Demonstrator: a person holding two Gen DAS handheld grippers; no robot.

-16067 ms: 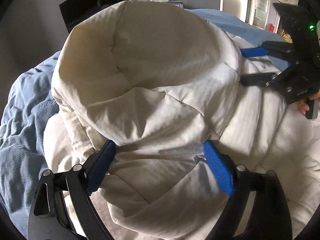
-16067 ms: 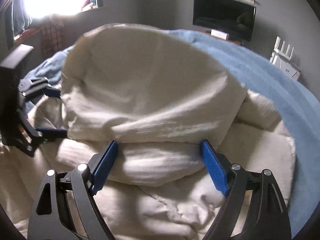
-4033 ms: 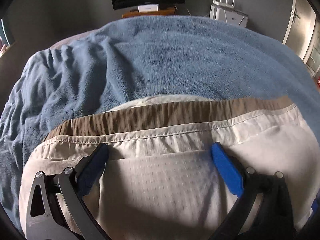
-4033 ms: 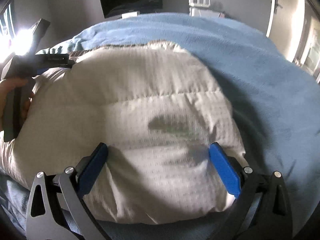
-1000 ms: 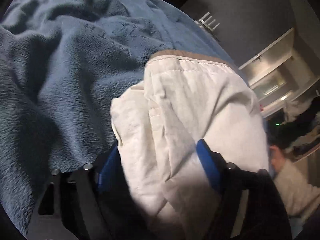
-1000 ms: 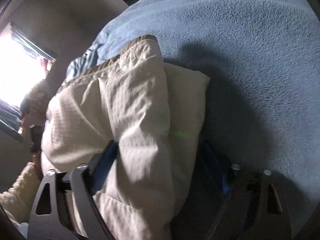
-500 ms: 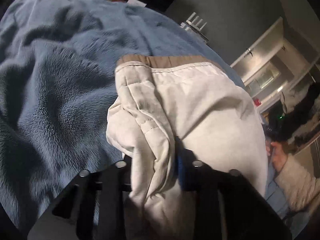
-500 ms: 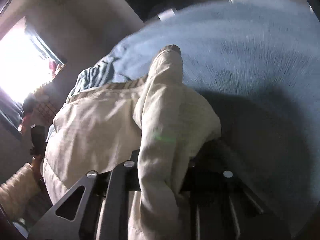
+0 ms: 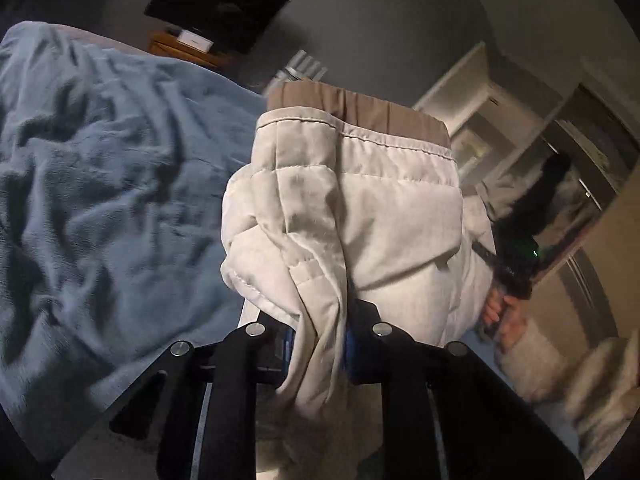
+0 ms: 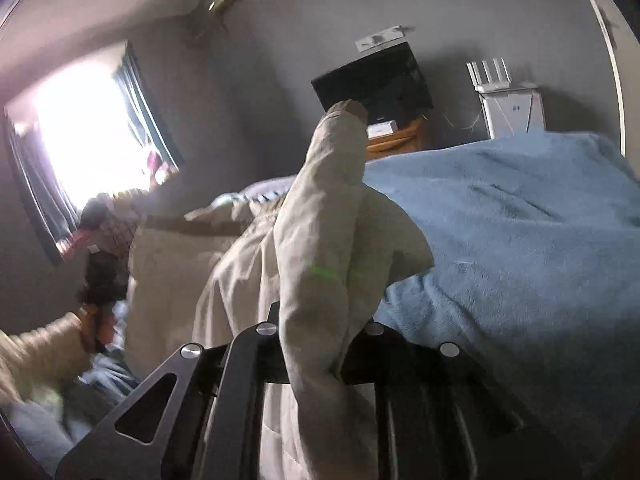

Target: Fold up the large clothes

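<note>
- Left gripper [image 9: 316, 350] and right gripper [image 10: 316, 356]: jaws were spread 1 s ago, now both pinching the folded cream quilt [image 9: 360, 208].
- Quilt has come up off the blue blanket [image 9: 100, 184].
- Likely carrying off or starting 1 more fold.
</note>
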